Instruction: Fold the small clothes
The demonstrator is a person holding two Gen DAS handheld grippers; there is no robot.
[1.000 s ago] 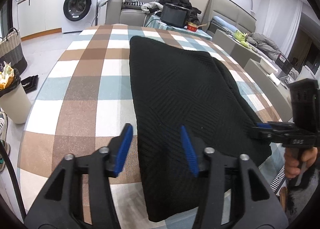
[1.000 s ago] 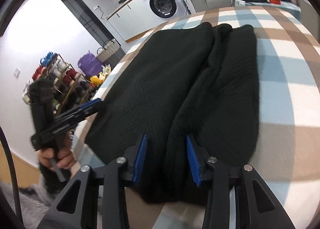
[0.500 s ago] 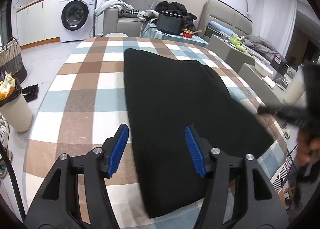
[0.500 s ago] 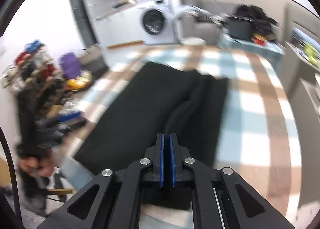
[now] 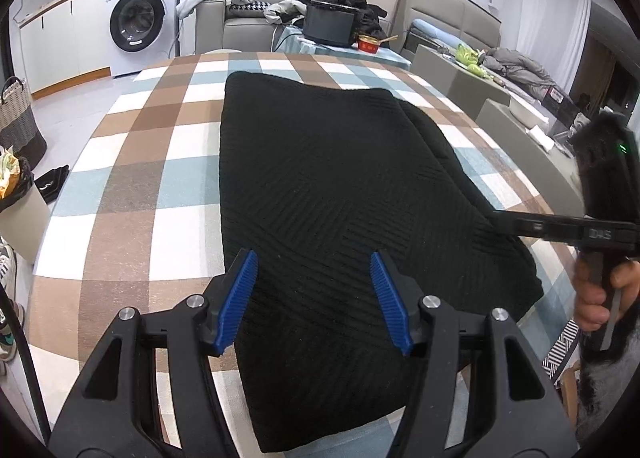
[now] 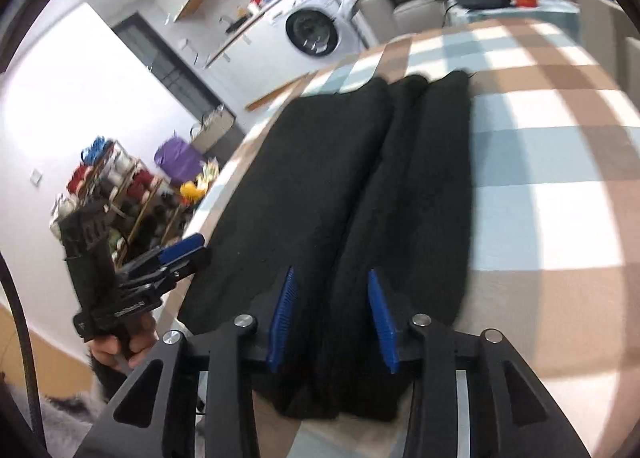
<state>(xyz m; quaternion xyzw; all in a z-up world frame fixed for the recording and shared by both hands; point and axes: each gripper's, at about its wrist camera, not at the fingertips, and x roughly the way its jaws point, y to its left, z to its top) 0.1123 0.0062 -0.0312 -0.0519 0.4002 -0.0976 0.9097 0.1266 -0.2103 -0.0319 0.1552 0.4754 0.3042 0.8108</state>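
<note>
- The round table under a brown, blue and white checked cloth (image 5: 132, 178) is the landmark and bears everything else.
- A black ribbed knit garment (image 5: 328, 194), folded lengthwise into a long slab, lies flat on the table's middle, reaching its near edge; a rolled fold runs along its right side.
- The left gripper (image 5: 312, 296) hovers over the garment's near left corner, its blue pads (image 5: 240, 298) spread apart and gripping nothing.
- The right gripper (image 6: 332, 318) sits at the garment's near right end; its jaws have just been opening, and a ridge of the knit lies between the parted pads.
</note>
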